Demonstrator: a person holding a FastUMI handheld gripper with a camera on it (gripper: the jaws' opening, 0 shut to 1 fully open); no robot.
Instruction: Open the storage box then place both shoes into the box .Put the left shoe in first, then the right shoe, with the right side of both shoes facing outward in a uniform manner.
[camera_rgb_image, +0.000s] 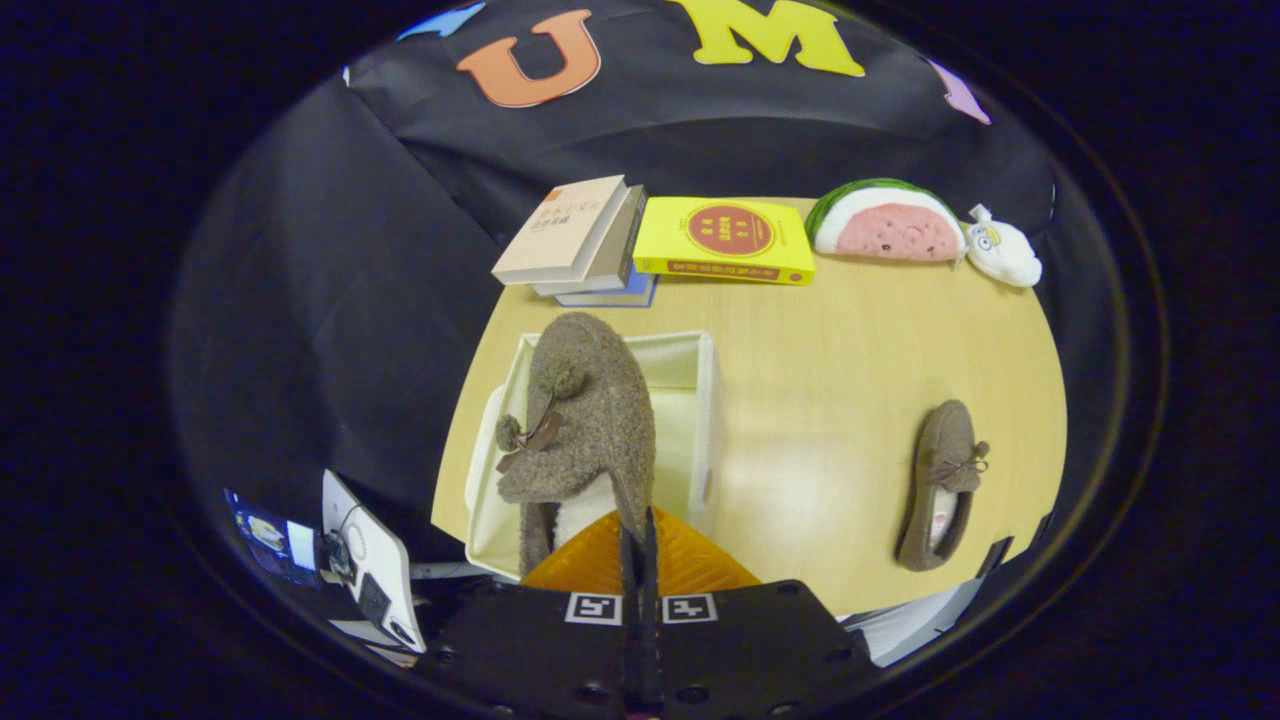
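My gripper (640, 530) is shut on the rim of a brown fuzzy shoe (585, 420) with pompoms and a bow. The shoe hangs toe-forward just ahead of the fingers, over the open white storage box (700, 400). The box's lid (482, 455) hangs off its left side. The other brown shoe (940, 485) lies on the wooden table (830, 330) well to the right of the box, toe pointing away from me.
Along the table's far edge lie a stack of books (585, 240), a yellow book (728, 240), a watermelon plush (885, 220) and a small white plush (1003, 250). A white device (370, 560) with cables stands off the table at the near left.
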